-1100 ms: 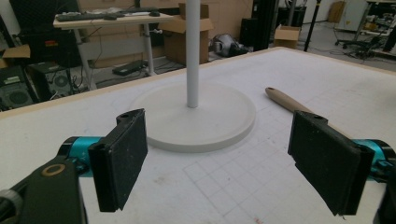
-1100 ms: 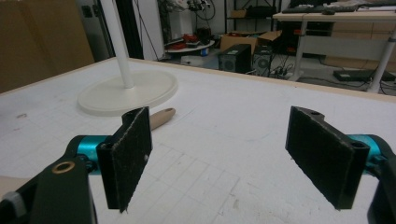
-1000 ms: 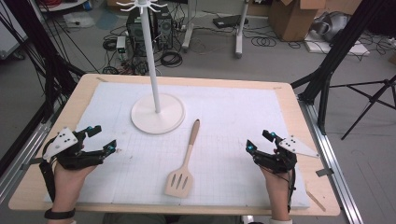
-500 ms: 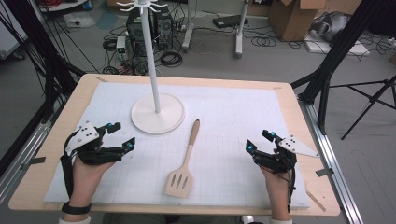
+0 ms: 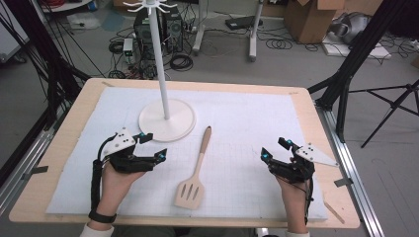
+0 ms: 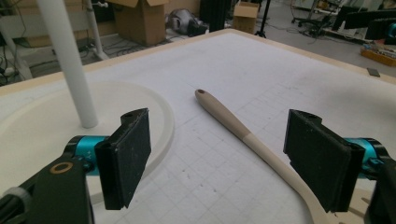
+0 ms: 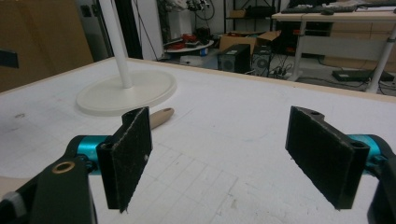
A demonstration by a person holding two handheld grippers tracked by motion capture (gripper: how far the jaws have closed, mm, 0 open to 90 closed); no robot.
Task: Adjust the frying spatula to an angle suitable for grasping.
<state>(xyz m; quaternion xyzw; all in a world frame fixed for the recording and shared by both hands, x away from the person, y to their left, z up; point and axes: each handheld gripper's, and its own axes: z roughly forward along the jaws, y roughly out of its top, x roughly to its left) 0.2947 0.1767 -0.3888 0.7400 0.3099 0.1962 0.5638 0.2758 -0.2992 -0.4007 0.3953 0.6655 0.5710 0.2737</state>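
Observation:
A wooden slotted spatula (image 5: 196, 165) lies on the white mat, handle pointing away from me toward the white stand's round base (image 5: 167, 120). My left gripper (image 5: 154, 144) hovers just left of the handle, open, with nothing between its pads. In the left gripper view the handle (image 6: 243, 133) runs between the spread pads, with the stand's pole (image 6: 70, 65) at the left. My right gripper (image 5: 272, 148) rests open at the right side of the mat, well apart from the spatula. The right gripper view shows the handle's tip (image 7: 161, 116) behind its left pad (image 7: 130, 156).
The tall stand's pole (image 5: 158, 59) rises from the base at the mat's back left. The wooden table edge (image 5: 316, 118) frames the mat. Black tripod legs (image 5: 346, 89), cables and cardboard boxes (image 5: 309, 17) stand on the floor beyond the table.
My left gripper has moved right and slightly forward from the table's left edge, closing in on the spatula's handle. The right gripper and the spatula have stayed put.

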